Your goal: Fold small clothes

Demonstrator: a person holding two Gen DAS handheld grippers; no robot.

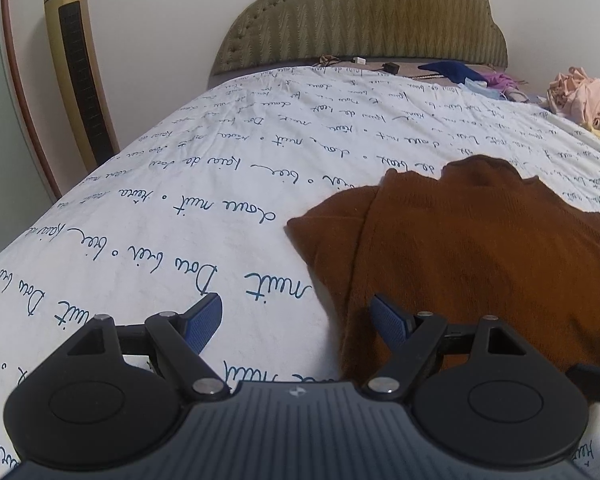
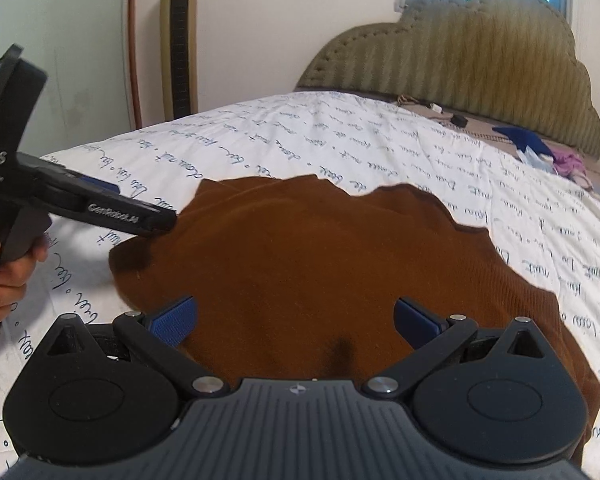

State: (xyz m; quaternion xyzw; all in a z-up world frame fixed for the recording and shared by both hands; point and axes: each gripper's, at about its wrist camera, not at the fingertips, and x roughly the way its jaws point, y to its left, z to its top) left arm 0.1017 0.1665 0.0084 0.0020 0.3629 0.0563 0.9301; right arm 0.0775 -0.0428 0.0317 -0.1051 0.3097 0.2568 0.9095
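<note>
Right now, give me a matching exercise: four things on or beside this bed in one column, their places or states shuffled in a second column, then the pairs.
1. rust-brown knit garment
2. gold tower fan
3. crumpled pink cloth
4. left gripper

A. standing against the wall
B. open, at the garment's edge
C. spread flat on the script-printed white bedcover
D. bunched at the bed's far right

Pairs: 1-C, 2-A, 3-D, 4-B

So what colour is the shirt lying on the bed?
The shirt is plain rust brown, with no print; the right wrist view shows it best.
</note>
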